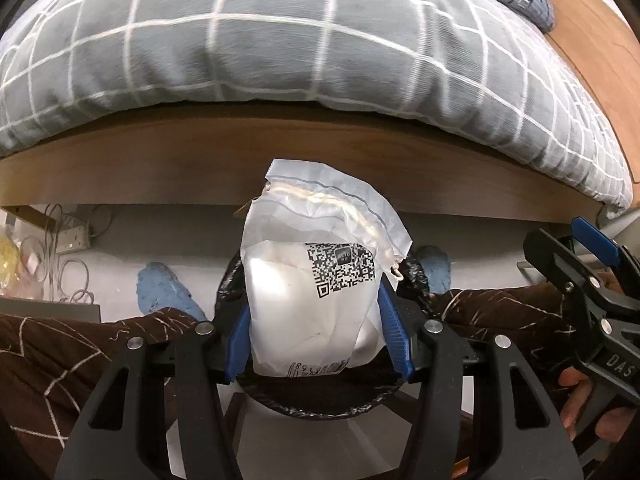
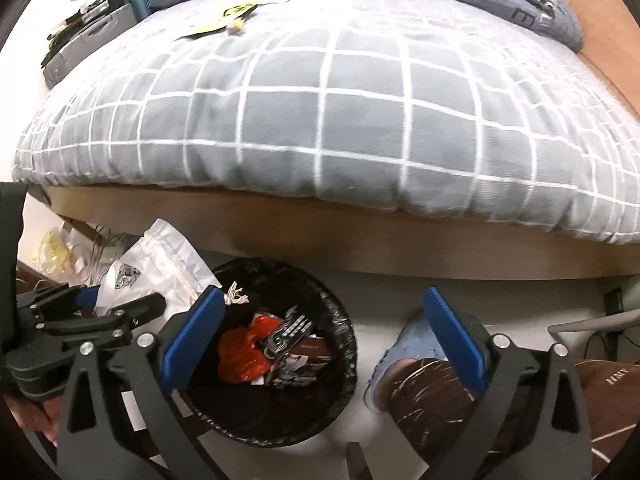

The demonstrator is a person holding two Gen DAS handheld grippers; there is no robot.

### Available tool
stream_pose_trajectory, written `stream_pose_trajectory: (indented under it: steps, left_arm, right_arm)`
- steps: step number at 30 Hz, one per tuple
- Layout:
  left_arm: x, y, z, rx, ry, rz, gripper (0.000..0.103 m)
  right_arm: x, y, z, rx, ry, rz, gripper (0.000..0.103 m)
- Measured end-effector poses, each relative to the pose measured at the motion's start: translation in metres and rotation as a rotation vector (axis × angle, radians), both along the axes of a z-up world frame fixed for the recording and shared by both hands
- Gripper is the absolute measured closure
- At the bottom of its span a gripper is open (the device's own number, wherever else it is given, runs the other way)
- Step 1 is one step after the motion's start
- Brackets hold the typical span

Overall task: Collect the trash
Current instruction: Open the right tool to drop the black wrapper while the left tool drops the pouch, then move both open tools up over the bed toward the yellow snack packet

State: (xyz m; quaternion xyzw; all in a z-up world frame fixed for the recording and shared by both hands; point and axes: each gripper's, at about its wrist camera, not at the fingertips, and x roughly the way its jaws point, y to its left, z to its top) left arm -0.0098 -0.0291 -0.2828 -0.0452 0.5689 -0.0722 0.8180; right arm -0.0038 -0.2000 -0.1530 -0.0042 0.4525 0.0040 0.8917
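Note:
My left gripper (image 1: pixel 316 332) is shut on a white plastic pouch (image 1: pixel 316 280) with a QR code and holds it upright above a bin lined with a black bag (image 1: pixel 320 408). In the right wrist view the pouch (image 2: pixel 160 260) hangs over the left rim of the bin (image 2: pixel 344 344), which holds red and printed wrappers (image 2: pixel 244 356). My right gripper (image 2: pixel 324 340) is open and empty above the bin; it also shows at the right edge of the left wrist view (image 1: pixel 592 280). A yellow-and-black wrapper (image 2: pixel 228 20) lies far back on the bed.
A bed with a grey checked duvet (image 2: pixel 320 120) and a wooden side board (image 1: pixel 280 160) stands just beyond the bin. My legs in brown trousers (image 1: pixel 60 360) and blue slippers (image 2: pixel 412 340) flank the bin. Cables and a power strip (image 1: pixel 68 240) lie at left under the bed.

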Motion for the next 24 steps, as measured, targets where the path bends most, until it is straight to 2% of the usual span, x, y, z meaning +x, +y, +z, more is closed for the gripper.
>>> stream_pose_trajectory:
  steps: [10, 12, 14, 19, 24]
  left_arm:
    - [-0.004, -0.02, 0.001, 0.005, -0.002, -0.045, 0.046]
    - [-0.006, -0.023, 0.0, 0.01, 0.0, -0.062, 0.038]
    - [-0.007, -0.026, 0.0, 0.02, -0.003, -0.074, 0.022]
    - [-0.007, -0.022, -0.001, 0.027, -0.011, -0.062, 0.009]
    - [-0.006, -0.013, 0.001, 0.029, -0.024, -0.028, 0.006]
  right_arm:
    - [-0.013, -0.014, -0.006, 0.036, 0.014, -0.053, 0.007]
    - [-0.013, -0.012, -0.007, 0.034, 0.013, -0.051, 0.007]
    - [-0.014, -0.009, -0.008, 0.028, 0.011, -0.046, 0.007]
    - [-0.011, -0.007, -0.013, 0.03, 0.03, -0.048, 0.007]
    - [-0.011, -0.007, -0.014, 0.036, 0.035, -0.041, 0.007]
